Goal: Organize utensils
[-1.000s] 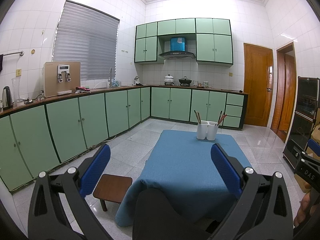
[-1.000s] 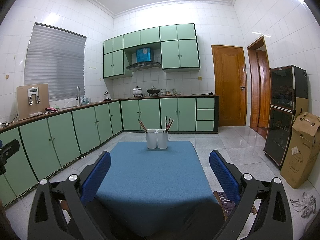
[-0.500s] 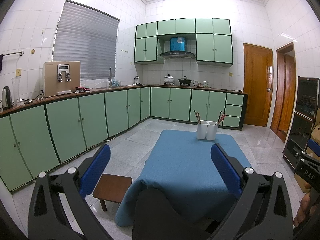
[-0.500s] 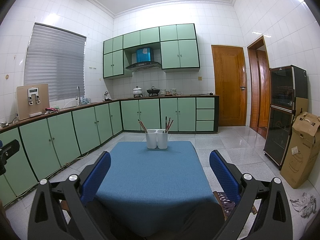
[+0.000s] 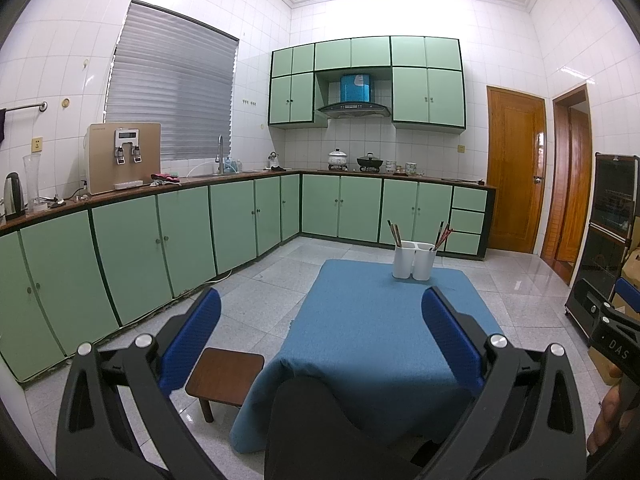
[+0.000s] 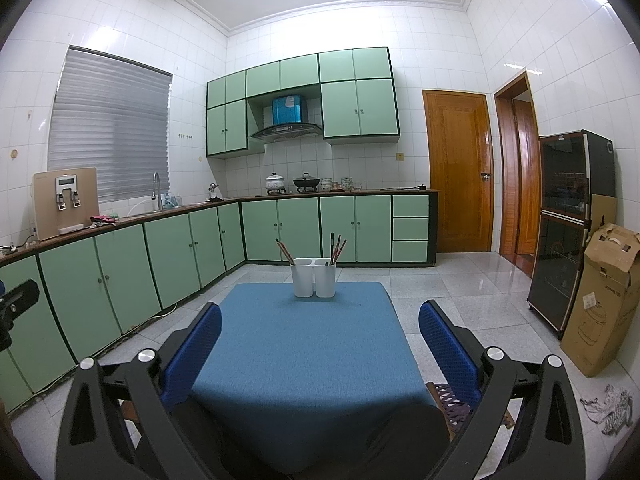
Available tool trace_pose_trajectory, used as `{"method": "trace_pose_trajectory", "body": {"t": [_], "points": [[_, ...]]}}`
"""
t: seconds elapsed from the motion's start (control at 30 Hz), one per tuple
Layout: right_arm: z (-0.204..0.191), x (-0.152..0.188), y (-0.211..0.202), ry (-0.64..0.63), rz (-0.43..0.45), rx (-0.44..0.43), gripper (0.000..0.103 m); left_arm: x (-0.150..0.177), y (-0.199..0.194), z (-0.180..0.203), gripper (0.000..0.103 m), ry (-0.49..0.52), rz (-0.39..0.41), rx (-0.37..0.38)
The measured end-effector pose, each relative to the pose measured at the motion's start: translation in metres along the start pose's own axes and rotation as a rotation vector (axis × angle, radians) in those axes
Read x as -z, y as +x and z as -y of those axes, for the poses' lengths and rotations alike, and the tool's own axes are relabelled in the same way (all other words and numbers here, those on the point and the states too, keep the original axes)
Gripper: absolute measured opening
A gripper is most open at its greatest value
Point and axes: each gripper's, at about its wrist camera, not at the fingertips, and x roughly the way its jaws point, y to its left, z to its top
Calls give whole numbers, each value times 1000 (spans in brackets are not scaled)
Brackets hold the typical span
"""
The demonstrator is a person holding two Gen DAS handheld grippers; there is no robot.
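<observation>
A white two-compartment utensil holder [image 5: 414,260] [image 6: 313,277] stands at the far end of a low table with a blue cloth [image 5: 372,340] [image 6: 304,344]. Chopsticks lean in its left compartment [image 6: 285,251] and in its right compartment [image 6: 337,248]. My left gripper [image 5: 320,328] is open and empty, held above the table's near end. My right gripper [image 6: 318,334] is open and empty, also over the near end, far from the holder.
A small brown stool [image 5: 225,376] stands left of the table. Green cabinets [image 5: 160,248] run along the left and back walls. A black cabinet [image 6: 568,232] and a cardboard box [image 6: 604,296] stand at the right. A patterned stool [image 6: 456,404] is by the table's right corner.
</observation>
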Motion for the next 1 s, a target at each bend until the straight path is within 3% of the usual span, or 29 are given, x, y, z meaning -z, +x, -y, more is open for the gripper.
{"method": "trace_pose_trajectory", "body": {"t": [1.0], "points": [[4,6,2,0,-9,0,97,2,0,5,98,-2,-9,6]]}}
